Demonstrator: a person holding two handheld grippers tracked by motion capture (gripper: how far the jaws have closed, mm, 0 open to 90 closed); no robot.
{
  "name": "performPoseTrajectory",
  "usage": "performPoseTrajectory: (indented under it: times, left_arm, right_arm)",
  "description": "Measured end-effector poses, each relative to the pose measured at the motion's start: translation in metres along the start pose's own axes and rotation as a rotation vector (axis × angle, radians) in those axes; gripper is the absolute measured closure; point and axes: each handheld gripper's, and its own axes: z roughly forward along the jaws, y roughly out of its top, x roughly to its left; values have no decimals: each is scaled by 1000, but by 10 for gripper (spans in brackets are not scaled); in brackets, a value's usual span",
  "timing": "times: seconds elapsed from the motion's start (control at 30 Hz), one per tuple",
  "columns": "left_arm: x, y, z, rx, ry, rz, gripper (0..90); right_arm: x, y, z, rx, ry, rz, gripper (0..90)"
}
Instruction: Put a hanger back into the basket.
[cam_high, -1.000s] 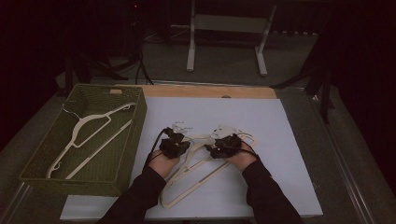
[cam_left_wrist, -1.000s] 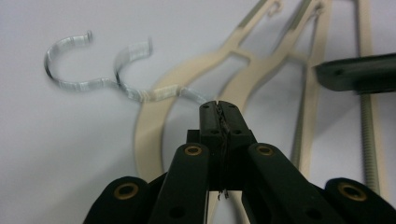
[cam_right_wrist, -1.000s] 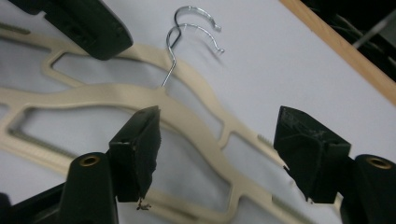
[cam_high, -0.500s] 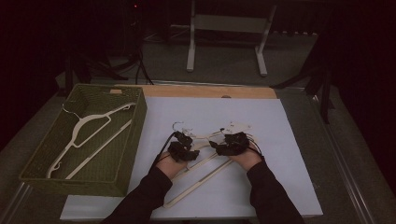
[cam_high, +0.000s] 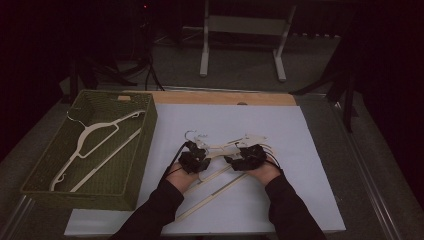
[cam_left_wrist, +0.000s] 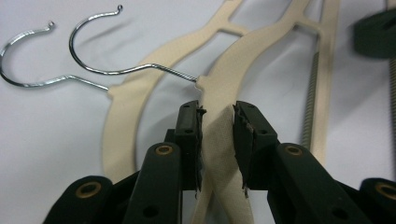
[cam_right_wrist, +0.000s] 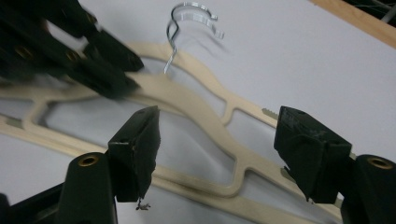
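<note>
Left gripper (cam_left_wrist: 217, 135) has its two black jaws closed down on the cream arm of a wooden hanger (cam_left_wrist: 219, 93), pinching it just below the neck where the wire hook (cam_left_wrist: 100, 42) screws in; only the width of that arm keeps the jaws apart. Beside it, to the gripper's left in the left gripper view, a second hanger (cam_left_wrist: 123, 112) of the same cream colour lies under the first, its own hook (cam_left_wrist: 23, 56) curling off farther left. Past the held arm on the other side runs the ridged trouser bar (cam_left_wrist: 310, 102) of one of the two hangers.

Right gripper (cam_right_wrist: 217, 154) stands wide open, its jaws well apart and holding nothing; the cream frame of a hanger (cam_right_wrist: 201, 112) passes between and beyond them without touching either pad as far as can be told. Ahead of it, at upper left of the right gripper view, the other gripper's dark jaws sit on the same frame, blurred.

From the high view both grippers, left (cam_high: 194, 161) and right (cam_high: 246, 158), sit side by side over the pair of hangers (cam_high: 220, 172), which lie on a white sheet (cam_high: 300, 150) covering the worktop (cam_high: 210, 97). Well off to the left gripper's outer side stands a green woven basket (cam_high: 135, 165) with another cream hanger (cam_high: 95, 145) lying inside it.
</note>
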Motion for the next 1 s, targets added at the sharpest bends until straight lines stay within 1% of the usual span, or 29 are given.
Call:
performPoseTrajectory:
  times: [0.07,0.1,0.13,0.27,0.33,0.37,0.4,0.43,0.47,0.53,0.57,0.63,0.67,0.73,0.77,0.8,0.83,0.87,0.97,1.0]
  left_arm:
    - [-1,0,-2,-2,1,3,735]
    - [-3,1,-5,-7,3,17,735]
    - [-3,1,-5,-7,3,17,735]
    - [-5,2,-9,-17,1,22,736]
    - [-7,3,-11,-27,0,28,737]
    - [-8,4,-11,-25,-2,32,738]
    - [-8,4,-12,-31,-5,33,738]
    - [-9,4,-13,-34,-9,30,739]
    - [-9,5,-13,-36,-13,29,740]
    - [-10,5,-14,-37,-17,29,741]
    - [-10,5,-14,-38,-19,28,741]
    - [-9,5,-13,-37,-31,20,742]
    - [-9,5,-12,-39,-31,17,741]
    - [-9,5,-12,-40,-34,16,742]
    - [-8,5,-13,-39,-35,16,742]
    - [-8,5,-13,-39,-35,16,742]
    - [-7,4,-13,-45,-47,-1,742]
    - [-7,4,-13,-45,-53,-6,743]
    - [-5,4,-14,-56,-71,-32,743]
    - [-1,4,-15,-61,-96,-61,742]
  right_arm:
    - [2,0,5,22,-5,-19,310]
    - [4,1,8,41,-15,-36,313]
    - [4,1,8,41,-15,-36,313]
    - [7,3,21,116,-46,-126,322]
    - [7,5,26,138,-53,-157,330]
    - [7,6,28,140,-61,-171,340]
    - [6,7,30,142,-61,-182,351]
    - [6,8,32,137,-58,-183,369]
    - [6,8,34,144,-57,-194,375]
    - [7,9,37,153,-58,-222,417]
    - [7,9,39,157,-53,-223,433]
    - [8,10,40,148,-43,-228,487]
    - [8,10,40,142,-48,-236,526]
    - [9,10,40,136,-33,-241,568]
    - [9,10,41,133,-26,-251,592]
    - [9,10,41,133,-26,-251,592]
    - [10,9,40,128,-28,-263,619]
    - [11,9,40,124,-34,-289,632]
    - [12,8,37,120,-40,-326,659]
    - [12,8,36,124,-40,-332,664]
